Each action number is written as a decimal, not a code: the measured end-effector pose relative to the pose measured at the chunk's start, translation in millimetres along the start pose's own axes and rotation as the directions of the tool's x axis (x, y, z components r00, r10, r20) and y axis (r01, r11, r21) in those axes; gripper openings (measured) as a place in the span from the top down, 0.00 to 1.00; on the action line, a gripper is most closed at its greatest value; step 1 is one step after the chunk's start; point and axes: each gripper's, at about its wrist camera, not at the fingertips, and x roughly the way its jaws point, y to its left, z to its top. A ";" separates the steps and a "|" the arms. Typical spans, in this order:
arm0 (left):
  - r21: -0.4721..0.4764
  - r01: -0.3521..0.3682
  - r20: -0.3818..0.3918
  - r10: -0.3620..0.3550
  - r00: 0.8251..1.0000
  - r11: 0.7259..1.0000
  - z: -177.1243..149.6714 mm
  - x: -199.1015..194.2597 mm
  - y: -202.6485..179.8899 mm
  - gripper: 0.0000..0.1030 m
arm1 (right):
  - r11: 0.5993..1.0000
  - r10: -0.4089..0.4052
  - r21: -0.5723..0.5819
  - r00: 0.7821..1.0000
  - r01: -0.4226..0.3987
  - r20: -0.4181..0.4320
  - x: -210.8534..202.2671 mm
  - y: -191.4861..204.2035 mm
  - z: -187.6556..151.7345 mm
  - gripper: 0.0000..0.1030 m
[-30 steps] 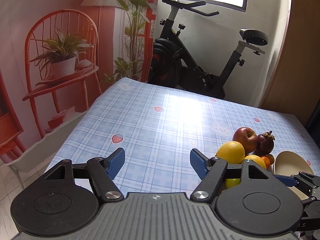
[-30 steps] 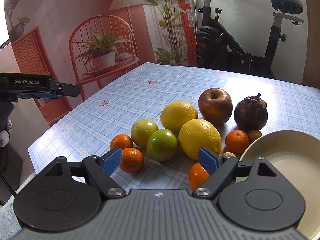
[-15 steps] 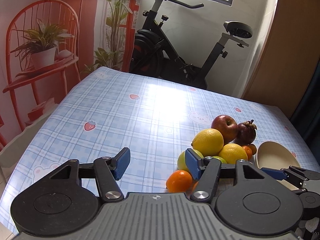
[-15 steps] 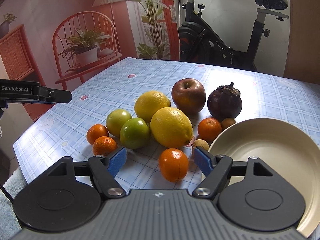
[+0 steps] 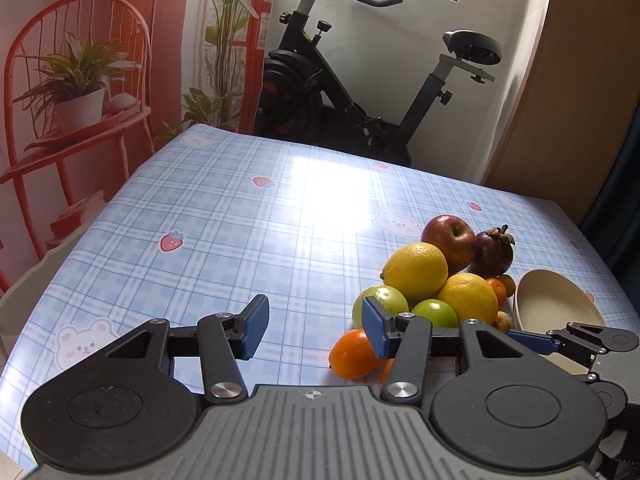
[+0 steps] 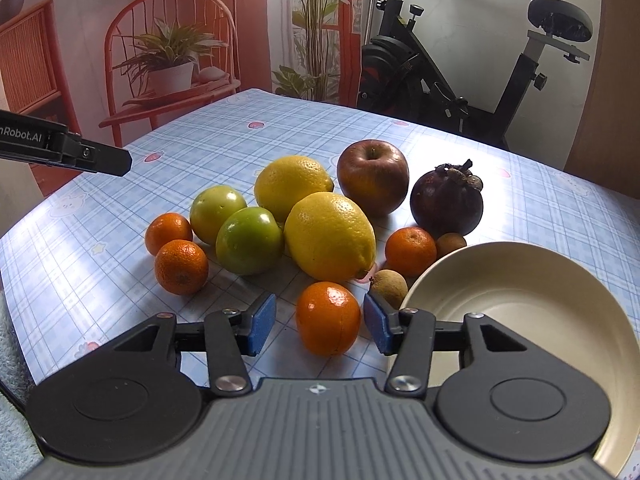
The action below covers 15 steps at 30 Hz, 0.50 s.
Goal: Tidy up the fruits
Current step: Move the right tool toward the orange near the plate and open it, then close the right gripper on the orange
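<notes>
My right tongs (image 6: pixel 319 323) stand wide open with the nearest mandarin (image 6: pixel 328 318) squarely between the blue pads (image 6: pixel 262 324), neither pad touching it, on the checked tablecloth (image 6: pixel 224 136). The fruit is nearly round, so its axis hardly matters; I need only close. The cream plate (image 6: pixel 520 300) lies just to the right, well placed for the drop. My left tongs (image 5: pixel 316 327), also open and empty, hover over bare cloth left of the pile, with another mandarin (image 5: pixel 354 354) off their right pad. The right hand is plainly nearer the job.
</notes>
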 end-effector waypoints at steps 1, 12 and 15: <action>0.000 0.003 -0.004 -0.003 1.000 1.000 -0.3 1.2 0.5 0.47 | 1.000 -0.003 -0.004 1.000 0.003 -0.003 0.7 0.4 -1.3 0.54; -0.083 0.083 -0.104 -0.091 0.990 0.993 -9.1 31.5 13.5 0.47 | 1.000 0.014 0.024 1.000 -0.014 0.011 -0.8 -6.5 -6.0 0.63; -0.108 0.116 -0.094 -0.127 0.987 0.987 -10.2 37.0 12.4 0.47 | 1.000 0.015 0.023 1.000 -0.016 0.012 -1.1 -6.2 -6.2 0.63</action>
